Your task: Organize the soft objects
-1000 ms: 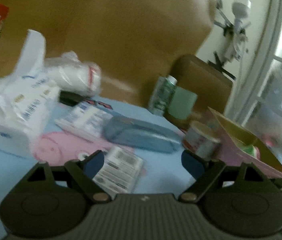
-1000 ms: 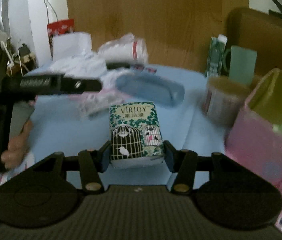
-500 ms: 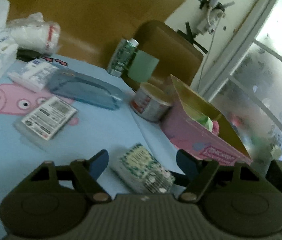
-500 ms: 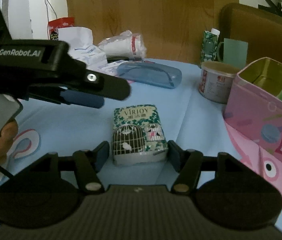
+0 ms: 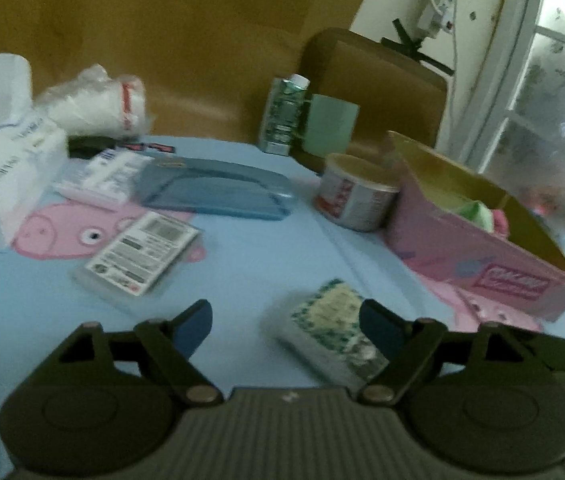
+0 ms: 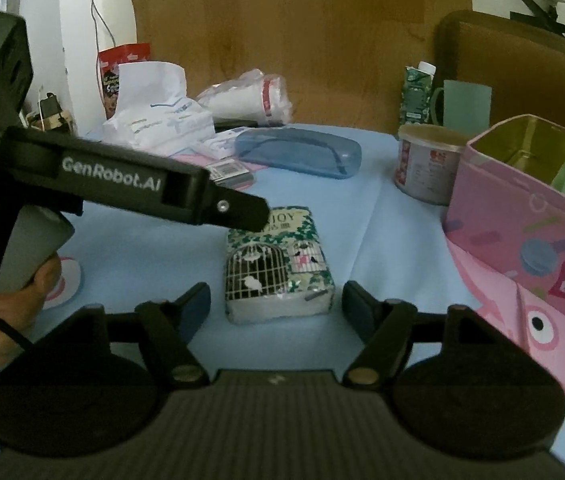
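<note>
A: Where was your tissue pack (image 6: pixel 278 266)?
B: Flat on the blue cloth (image 6: pixel 130 248), left of the pink tin (image 6: pixel 522 216), near it.
A: Your grippers?
B: Right gripper (image 6: pixel 274 304) was spread wide, pack between the fingers, untouched. Left gripper (image 5: pixel 282 322) gaped too, gripping nothing, right finger (image 5: pixel 378 328) by the pack.

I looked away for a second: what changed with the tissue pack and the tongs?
The right tongs let go of the tissue pack: clamped a second ago, the pack now lies free on the blue tablecloth between open jaws. The left tongs swung over toward it, open. The pink tin stayed put.
</note>
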